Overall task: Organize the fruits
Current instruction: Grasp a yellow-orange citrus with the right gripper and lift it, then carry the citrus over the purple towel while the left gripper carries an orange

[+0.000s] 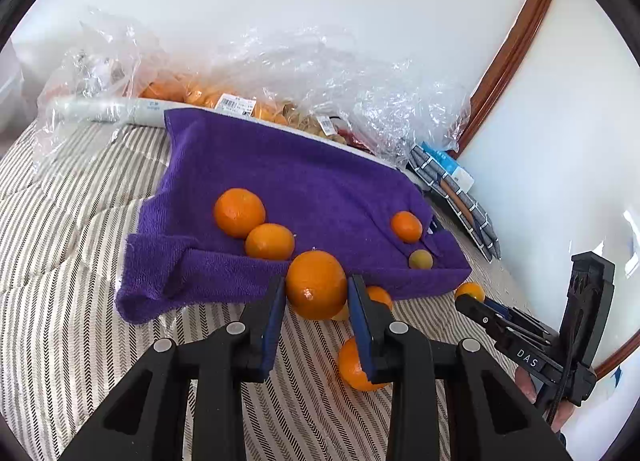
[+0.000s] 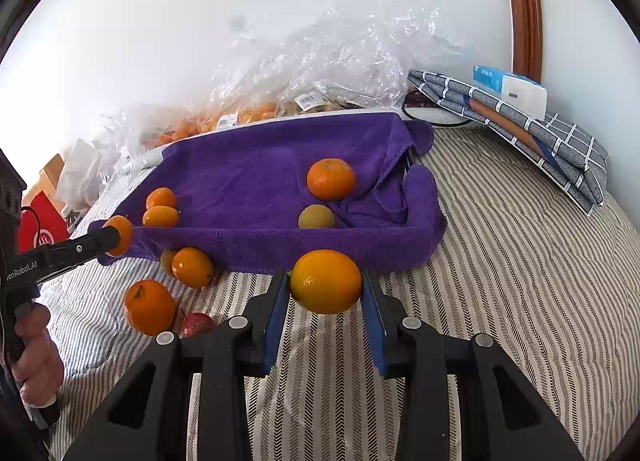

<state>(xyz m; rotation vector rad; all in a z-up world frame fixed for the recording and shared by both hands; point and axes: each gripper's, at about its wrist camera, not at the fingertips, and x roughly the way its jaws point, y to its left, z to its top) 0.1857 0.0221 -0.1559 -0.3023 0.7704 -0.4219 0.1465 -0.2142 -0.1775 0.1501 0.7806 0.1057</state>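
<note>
My left claw (image 1: 316, 293) clamped an orange (image 1: 315, 284) beside the purple towel (image 1: 304, 181); my right claw (image 2: 325, 289) clamped a yellow-orange fruit (image 2: 325, 281).

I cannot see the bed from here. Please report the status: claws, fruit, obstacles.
Left claw shut on an orange. Right claw shut on a yellow-orange fruit. Four fruits in purple-towel tray. Loose oranges on bed before it.
</note>
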